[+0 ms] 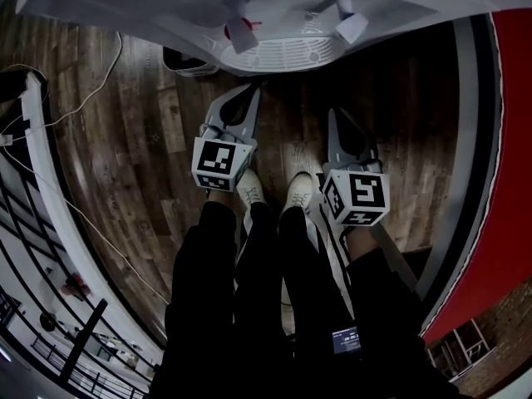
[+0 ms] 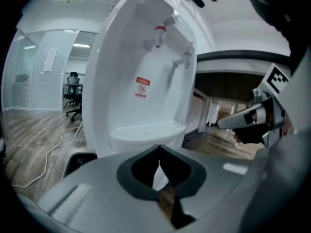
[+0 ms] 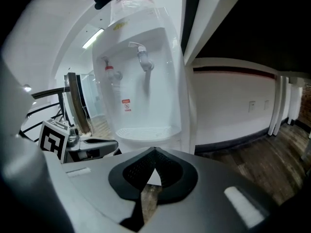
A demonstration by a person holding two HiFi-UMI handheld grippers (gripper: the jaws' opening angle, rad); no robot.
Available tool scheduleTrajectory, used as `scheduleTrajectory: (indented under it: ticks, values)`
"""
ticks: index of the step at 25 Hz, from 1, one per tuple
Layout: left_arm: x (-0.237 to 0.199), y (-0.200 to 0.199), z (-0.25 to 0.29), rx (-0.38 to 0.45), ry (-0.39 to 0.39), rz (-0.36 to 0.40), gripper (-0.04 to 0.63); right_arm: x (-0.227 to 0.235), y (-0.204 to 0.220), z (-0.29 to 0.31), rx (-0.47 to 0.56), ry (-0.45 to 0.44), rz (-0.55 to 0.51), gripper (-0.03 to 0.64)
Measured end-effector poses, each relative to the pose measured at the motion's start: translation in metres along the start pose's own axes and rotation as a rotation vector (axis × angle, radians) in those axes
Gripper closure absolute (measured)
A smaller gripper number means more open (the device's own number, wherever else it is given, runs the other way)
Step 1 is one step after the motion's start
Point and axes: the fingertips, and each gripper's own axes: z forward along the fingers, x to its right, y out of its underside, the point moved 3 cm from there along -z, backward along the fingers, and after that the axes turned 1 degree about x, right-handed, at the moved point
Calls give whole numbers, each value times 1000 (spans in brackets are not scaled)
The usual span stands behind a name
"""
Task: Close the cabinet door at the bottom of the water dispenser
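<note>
The white water dispenser stands right in front of me, with its ribbed drip tray under a red tap and a white tap. A dark panel with a pale rim juts out low at its left; it shows again in the left gripper view and may be the cabinet door, though I cannot tell. My left gripper and right gripper both point at the dispenser, just short of it. Each one is shut with nothing between its jaws.
White shoes and dark trouser legs stand on the wooden floor. A white cable trails across the floor at the left beside a railing. A red wall with a grey baseboard curves along the right.
</note>
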Motion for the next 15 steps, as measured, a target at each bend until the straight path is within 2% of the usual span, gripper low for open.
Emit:
scheduleTrajectory:
  ticks: [6, 9, 12, 15]
  values:
    - [-6, -20, -36, 42, -21, -62, 589, 0, -18, -17, 22, 9, -14, 618]
    - [3, -48, -65, 58, -38, -77, 589, -7, -42, -37, 48, -13, -20, 618]
    - [23, -111, -104, 104, -90, -67, 589, -20, -86, -72, 84, -54, -37, 618]
    - [32, -200, -143, 244, -163, -14, 589, -41, -157, -103, 158, -96, -65, 618]
